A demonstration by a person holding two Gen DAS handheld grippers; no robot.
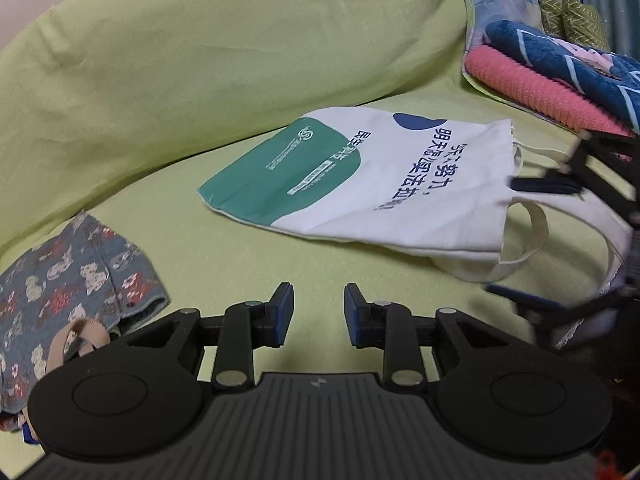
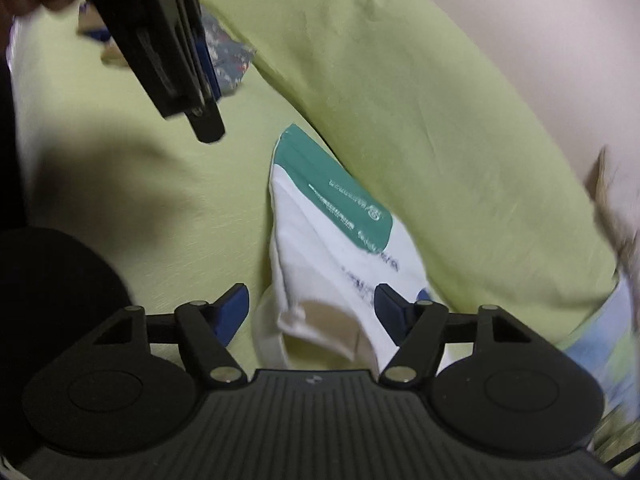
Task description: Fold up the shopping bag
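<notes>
Two hand-held grippers work over a lime-green bed sheet [image 1: 224, 248] where a white canvas shopping bag [image 1: 360, 184] with a green panel and dark blue lettering lies spread flat, printed face up, near the middle of the sheet just below a long green bolster [image 1: 200, 60]. At the sheet's left edge sits a patterned grey-blue cloth pouch [image 1: 72, 280]. Next comes the left gripper [image 1: 318, 312], jaws parted with nothing between them, hovering over bare sheet short of the bag's near side. Further right the bag's mouth and loop handles [image 1: 528, 236] trail toward the right gripper [image 2: 312, 308], whose jaws stand wide either side of the open mouth without gripping it. A stack of folded towels [image 1: 560, 76] occupies the far right corner. By appearance the bag is laid out but shows no fold, and the right claw seems placed to take the mouth edge. A fold would likely call for closing on that edge and carrying it toward the green bottom while the handles are tucked in.
</notes>
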